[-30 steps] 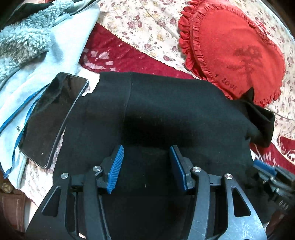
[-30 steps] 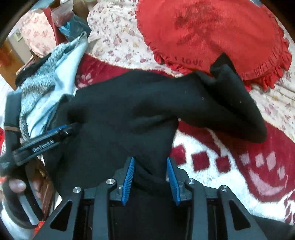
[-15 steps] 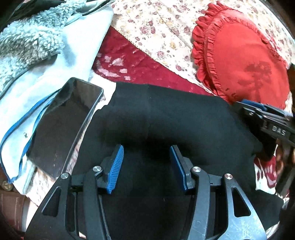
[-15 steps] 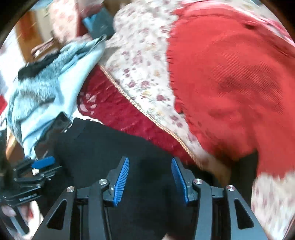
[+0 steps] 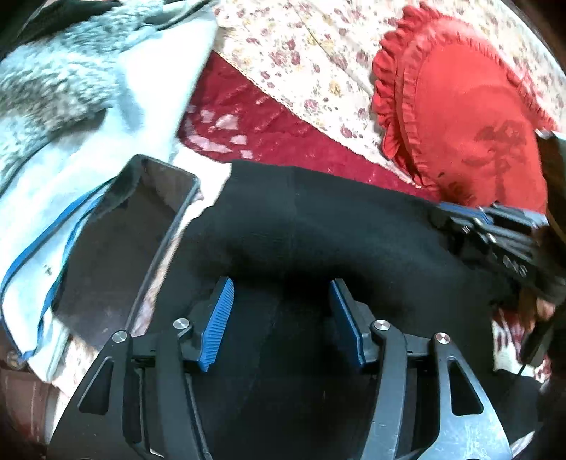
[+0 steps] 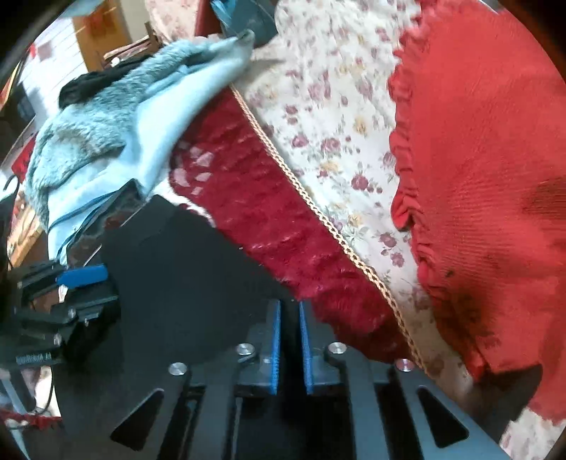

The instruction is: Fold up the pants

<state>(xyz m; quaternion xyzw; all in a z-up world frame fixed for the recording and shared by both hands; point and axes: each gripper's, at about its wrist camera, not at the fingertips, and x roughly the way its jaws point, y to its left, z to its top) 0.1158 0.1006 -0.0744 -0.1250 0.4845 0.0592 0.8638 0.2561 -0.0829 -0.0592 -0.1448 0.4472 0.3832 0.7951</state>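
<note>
Left gripper (image 5: 281, 283) spread wide, just eased open a bit more, parked over the black pants (image 5: 318, 219) directly under its pads, nothing pinched. Right gripper (image 6: 289, 304) just snapped closed on the pants' edge beside the red blanket (image 6: 269, 226), probably to pull a fold across.

This is a home, most likely a bedroom. A floral bedspread (image 5: 311, 53) covers the bed, with a red frilled cushion (image 5: 460, 116), a dark red plush blanket (image 6: 269, 226), a fluffy pale blue garment (image 5: 88, 88) and a phone (image 5: 120, 247) lying about. A wooden door (image 6: 99, 32) shows at the back.
</note>
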